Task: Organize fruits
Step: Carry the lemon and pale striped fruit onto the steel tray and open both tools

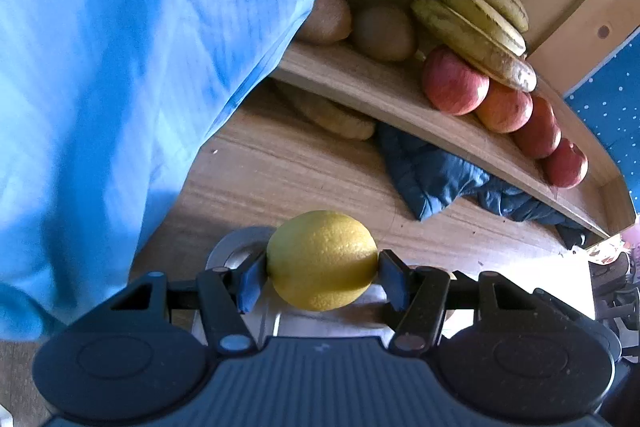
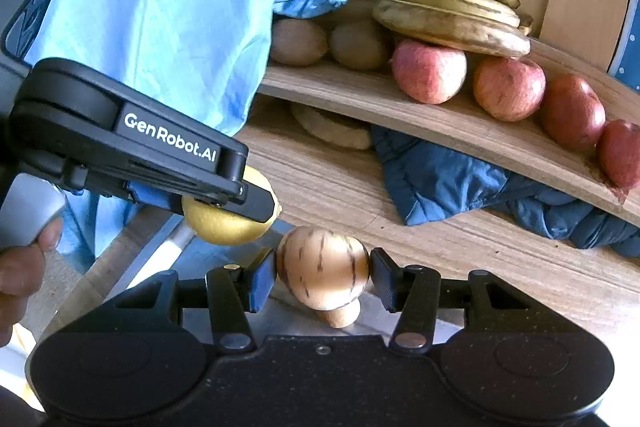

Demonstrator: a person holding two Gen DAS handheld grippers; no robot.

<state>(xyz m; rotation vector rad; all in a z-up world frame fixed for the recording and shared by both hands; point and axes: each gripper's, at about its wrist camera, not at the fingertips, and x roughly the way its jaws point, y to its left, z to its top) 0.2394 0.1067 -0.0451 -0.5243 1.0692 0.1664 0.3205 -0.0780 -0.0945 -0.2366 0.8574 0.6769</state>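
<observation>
Left wrist view puts my left gripper clenched on a round yellow lemon, both blue pads pressed to its sides above the wooden tabletop. My right gripper grasps a tan pepino melon with purple streaks the same way, and the lemon sits just beside it to the left. Ahead, a curved wooden tray holds four red apples in a row, two brown kiwis behind them at the left, and a bunch of yellow-brown bananas resting on top. A crumpled dark blue cloth lies on the table under the tray's edge. Light blue fabric fills the left side.
</observation>
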